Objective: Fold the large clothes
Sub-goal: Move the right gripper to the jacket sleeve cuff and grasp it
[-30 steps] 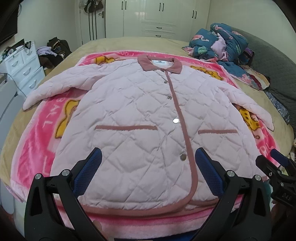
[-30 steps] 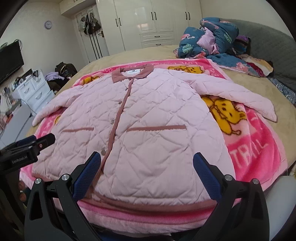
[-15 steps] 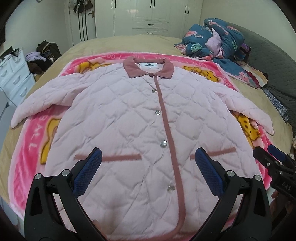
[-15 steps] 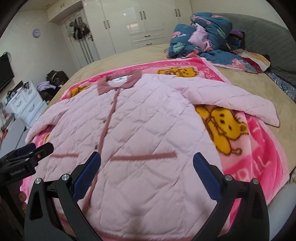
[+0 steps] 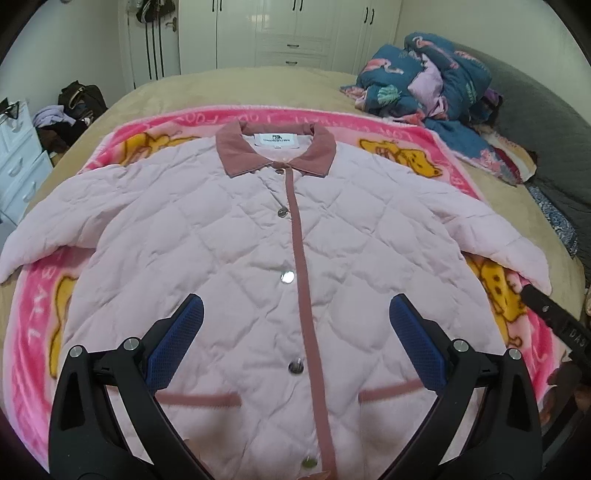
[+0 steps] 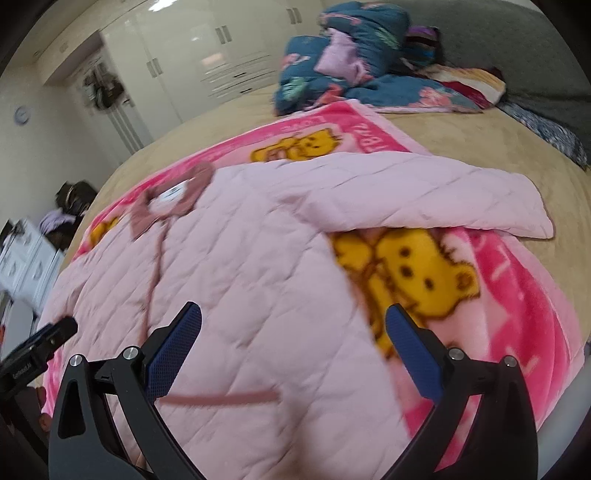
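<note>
A pale pink quilted jacket (image 5: 229,236) lies flat and buttoned on a pink cartoon blanket (image 5: 33,332), with a dusty-rose collar (image 5: 277,155) at the far end and both sleeves spread out. My left gripper (image 5: 295,314) hovers open over the jacket's lower front, holding nothing. My right gripper (image 6: 293,325) is open above the jacket's (image 6: 240,280) right side, near the blanket's yellow bear (image 6: 413,273). The right sleeve (image 6: 424,192) stretches out to the right. Each gripper shows at the edge of the other's view.
The blanket covers a tan bed (image 5: 258,85). A heap of blue floral bedding (image 5: 424,85) sits at the far right by a grey headboard (image 5: 546,122). White wardrobes (image 5: 288,33) stand behind, and a white drawer unit (image 5: 18,162) and bags (image 5: 77,99) on the left.
Both grippers have moved forward over the jacket, from its hem toward its middle. The right gripper has also swung right toward the sleeve. Both stay open.
</note>
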`<state>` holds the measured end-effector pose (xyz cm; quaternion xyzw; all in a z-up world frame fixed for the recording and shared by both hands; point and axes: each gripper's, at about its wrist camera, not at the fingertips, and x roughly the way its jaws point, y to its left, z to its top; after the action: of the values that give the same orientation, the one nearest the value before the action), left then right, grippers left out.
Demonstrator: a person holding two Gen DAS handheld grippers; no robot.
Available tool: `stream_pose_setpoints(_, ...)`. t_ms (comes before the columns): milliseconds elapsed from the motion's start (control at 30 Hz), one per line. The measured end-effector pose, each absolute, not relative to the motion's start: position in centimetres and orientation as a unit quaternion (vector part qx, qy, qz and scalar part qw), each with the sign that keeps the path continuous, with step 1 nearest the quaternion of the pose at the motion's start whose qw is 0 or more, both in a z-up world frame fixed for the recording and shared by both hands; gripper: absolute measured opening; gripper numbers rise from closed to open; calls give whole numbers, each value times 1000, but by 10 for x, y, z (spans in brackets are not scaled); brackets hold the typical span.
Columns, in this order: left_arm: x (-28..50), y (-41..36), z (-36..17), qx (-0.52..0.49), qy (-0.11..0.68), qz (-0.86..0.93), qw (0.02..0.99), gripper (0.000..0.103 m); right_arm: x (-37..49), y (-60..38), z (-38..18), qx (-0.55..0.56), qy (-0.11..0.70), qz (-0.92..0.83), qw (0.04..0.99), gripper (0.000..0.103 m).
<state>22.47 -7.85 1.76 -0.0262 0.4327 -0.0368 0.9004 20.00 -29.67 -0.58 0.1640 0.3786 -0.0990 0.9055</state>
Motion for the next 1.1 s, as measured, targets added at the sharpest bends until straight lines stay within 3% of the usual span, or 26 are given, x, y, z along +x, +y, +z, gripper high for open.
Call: stream_pose_setpoints(1100,348,-160,-45,3,479,-44,877,94,268,-518,-93,371,366,-266,811,99)
